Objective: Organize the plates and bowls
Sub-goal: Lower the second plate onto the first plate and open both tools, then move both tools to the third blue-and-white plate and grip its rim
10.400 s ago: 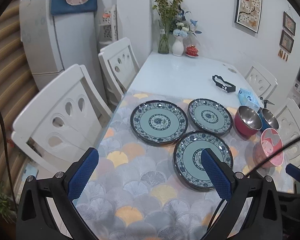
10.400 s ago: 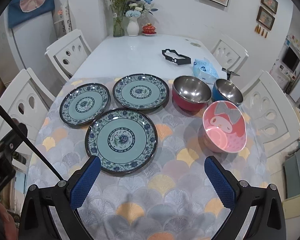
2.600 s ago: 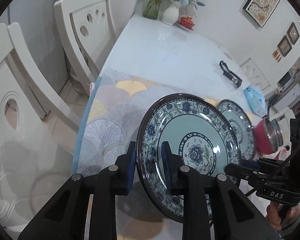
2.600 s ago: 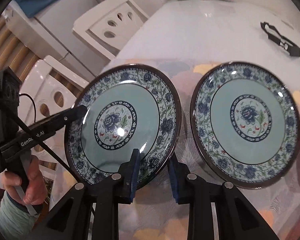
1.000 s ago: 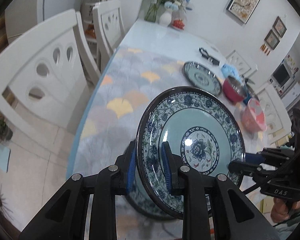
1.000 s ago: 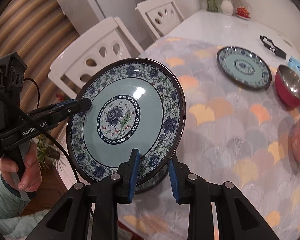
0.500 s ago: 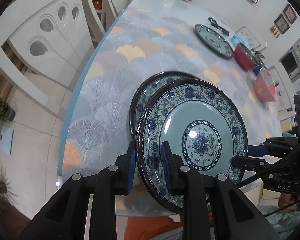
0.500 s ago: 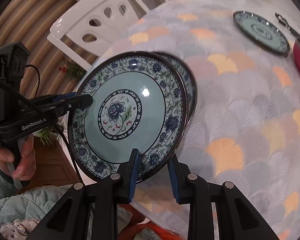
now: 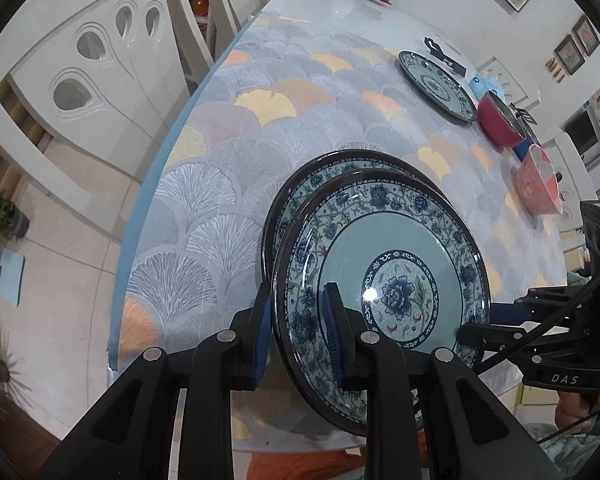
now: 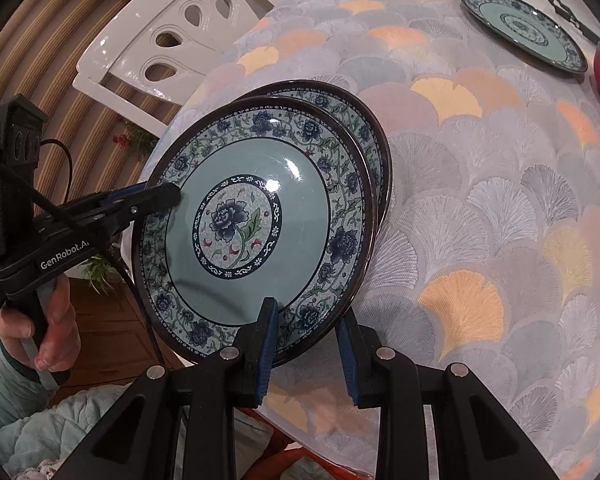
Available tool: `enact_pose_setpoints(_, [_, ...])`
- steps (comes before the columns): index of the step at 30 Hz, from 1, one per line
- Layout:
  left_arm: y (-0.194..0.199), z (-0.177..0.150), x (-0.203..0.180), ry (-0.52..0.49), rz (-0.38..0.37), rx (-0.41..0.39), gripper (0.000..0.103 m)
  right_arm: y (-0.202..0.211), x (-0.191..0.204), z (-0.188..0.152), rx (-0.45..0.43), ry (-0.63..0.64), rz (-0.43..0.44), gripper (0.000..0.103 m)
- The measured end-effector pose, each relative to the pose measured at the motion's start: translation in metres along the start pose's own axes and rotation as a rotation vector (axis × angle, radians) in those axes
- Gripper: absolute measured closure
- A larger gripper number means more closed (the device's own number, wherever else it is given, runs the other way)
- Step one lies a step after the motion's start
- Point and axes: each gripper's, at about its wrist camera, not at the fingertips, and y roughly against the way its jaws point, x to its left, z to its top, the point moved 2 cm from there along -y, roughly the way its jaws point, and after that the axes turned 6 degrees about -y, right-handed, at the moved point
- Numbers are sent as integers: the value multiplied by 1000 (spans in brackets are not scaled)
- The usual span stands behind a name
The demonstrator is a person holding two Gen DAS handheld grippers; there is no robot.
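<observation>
Both grippers grip one blue-patterned plate (image 9: 384, 276) by opposite sides of its rim, near the close edge of the table; the left gripper (image 9: 296, 332) is closed tight on the rim, one finger under the plate and one on its face; the right gripper (image 10: 306, 336) is pinched on the near rim in the same way; the held plate sits over a second plate (image 9: 300, 184) that lies on the patterned tablecloth (image 9: 220, 184), offset toward the edge so the lower plate's far rim shows; whether the two touch I cannot tell; a third plate (image 9: 436, 80) lies well apart at the far end, just beside a red bowl (image 9: 498, 126), with a pink bowl (image 9: 538, 180) nearer; a white chair (image 9: 80, 80) stands beside the table.
</observation>
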Motion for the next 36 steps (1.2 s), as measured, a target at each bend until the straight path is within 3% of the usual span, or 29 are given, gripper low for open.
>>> enact_pose_setpoints(12, [7, 10, 5, 21, 16, -35, 80, 15, -14, 10, -48, -69, 23, 75])
enact_pose_setpoints(19, [4, 9, 2, 36, 9, -31, 80, 18, -6, 2, -45, -6, 45, 75])
enact_pose_setpoints(28, [14, 20, 1, 36, 19, -60, 80, 10, -10, 7, -33, -38, 59, 75])
enact_pose_setpoints(31, [24, 34, -4, 12, 22, -89, 80, 27, -13, 12, -57, -28, 55, 75])
enact_pose_setpoints(36, [45, 81, -24, -84, 41, -200, 80, 75, -26, 31, -191, -32, 11, 75])
